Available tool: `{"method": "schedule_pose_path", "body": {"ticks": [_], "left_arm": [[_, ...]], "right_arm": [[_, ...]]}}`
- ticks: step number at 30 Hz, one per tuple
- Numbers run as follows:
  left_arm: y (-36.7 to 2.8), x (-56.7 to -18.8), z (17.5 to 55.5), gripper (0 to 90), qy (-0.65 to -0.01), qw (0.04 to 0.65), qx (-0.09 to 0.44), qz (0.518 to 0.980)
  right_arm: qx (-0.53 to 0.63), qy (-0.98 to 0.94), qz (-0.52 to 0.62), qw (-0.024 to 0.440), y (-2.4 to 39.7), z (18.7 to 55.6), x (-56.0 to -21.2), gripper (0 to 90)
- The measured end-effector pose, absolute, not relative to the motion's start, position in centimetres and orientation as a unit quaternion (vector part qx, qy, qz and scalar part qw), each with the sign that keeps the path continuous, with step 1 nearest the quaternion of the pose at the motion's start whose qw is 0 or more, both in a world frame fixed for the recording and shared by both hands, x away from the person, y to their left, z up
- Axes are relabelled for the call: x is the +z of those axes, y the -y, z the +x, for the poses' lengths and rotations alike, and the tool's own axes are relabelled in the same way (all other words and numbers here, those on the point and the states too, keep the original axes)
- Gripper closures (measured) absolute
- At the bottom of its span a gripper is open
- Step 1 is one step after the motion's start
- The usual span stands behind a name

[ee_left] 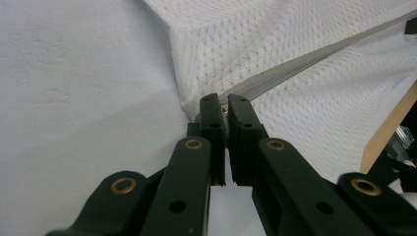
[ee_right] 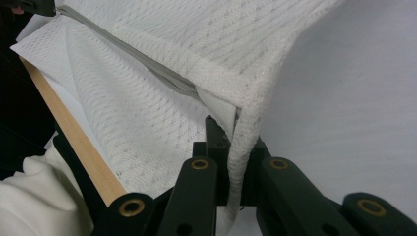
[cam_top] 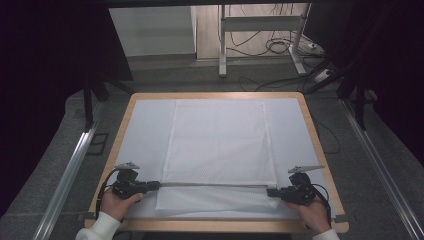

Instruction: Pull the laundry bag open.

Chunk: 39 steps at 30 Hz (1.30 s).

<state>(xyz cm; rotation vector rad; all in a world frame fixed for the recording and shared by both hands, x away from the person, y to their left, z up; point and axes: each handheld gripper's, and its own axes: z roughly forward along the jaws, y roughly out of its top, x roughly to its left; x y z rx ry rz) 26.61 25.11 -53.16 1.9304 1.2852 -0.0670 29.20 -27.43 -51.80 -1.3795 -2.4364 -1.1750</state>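
A white mesh bag [cam_top: 220, 145] with a grey zipper edge [cam_top: 215, 184] lies flat on the white table cover. My left gripper [cam_top: 156, 185] is shut on the bag's near left corner, at the end of the zipper [ee_left: 275, 78]. My right gripper [cam_top: 270, 191] is shut on the near right corner, where a fold of mesh [ee_right: 241, 147] runs down between its jaws. The zipper edge is pulled taut and lifted a little between the two grippers. Beneath it a second layer of mesh [cam_top: 210, 200] spreads toward the near table edge.
The wooden table edge [cam_top: 220, 226] runs close in front of both hands. A white cover [cam_top: 145, 130] lies under the bag on the table top. Beyond the far edge are a desk frame [cam_top: 222, 50] and cables [cam_top: 280, 47] on the floor.
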Motion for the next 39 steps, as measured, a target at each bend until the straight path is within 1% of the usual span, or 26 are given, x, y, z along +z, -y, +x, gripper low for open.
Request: {"method": "schedule_pose_path", "body": {"ticks": [14,24,25,27,28,29,31,33,35,37,38,39], "left_arm": [[-24.8,-52.9,26.4,87.4,-0.506,0.398,-0.012,0.765],[-24.6,-52.9,26.1,87.2,-0.5,0.402,0.001,0.767],[-24.6,-52.9,26.1,87.1,-0.499,0.402,0.003,0.768],[-24.6,-52.9,26.0,86.2,-0.495,0.406,0.011,0.768],[-24.7,-52.9,25.9,85.0,-0.493,0.41,0.016,0.767],[-24.8,-52.8,25.9,82.6,-0.49,0.415,0.025,0.767],[-25.1,-52.7,25.7,75.0,-0.488,0.423,0.038,0.762],[-25.2,-52.6,25.6,71.2,-0.489,0.431,0.046,0.757],[-25.2,-52.4,25.4,64.6,-0.491,0.433,0.056,0.754],[-25.2,-52.3,25.3,55.2,-0.491,0.437,0.062,0.751],[-25.1,-52.2,25.3,50.8,-0.49,0.436,0.068,0.751],[-25.1,-52.0,25.2,48.2,-0.49,0.435,0.074,0.752]], "right_arm": [[-0.397,0.798,-0.45,0.052,27.5,29.5,-51.5,87.2],[-0.399,0.801,-0.445,0.041,27.3,29.2,-51.4,86.2],[-0.4,0.802,-0.443,0.039,27.3,29.1,-51.4,85.1],[-0.398,0.804,-0.441,0.027,27.4,29.0,-51.3,75.4],[-0.397,0.804,-0.441,0.021,27.4,29.0,-51.2,71.4],[-0.398,0.802,-0.444,0.019,27.6,28.9,-51.2,69.7],[-0.403,0.797,-0.45,0.013,27.9,28.8,-51.1,65.9],[-0.406,0.795,-0.451,0.009,28.3,28.7,-51.0,63.1],[-0.411,0.79,-0.455,0.003,28.5,28.7,-50.8,56.6],[-0.412,0.786,-0.461,-0.005,28.8,28.7,-50.7,51.2],[-0.412,0.783,-0.465,-0.012,28.9,28.7,-50.6,47.0],[-0.41,0.782,-0.469,-0.02,29.0,28.7,-50.5,43.9]]}}
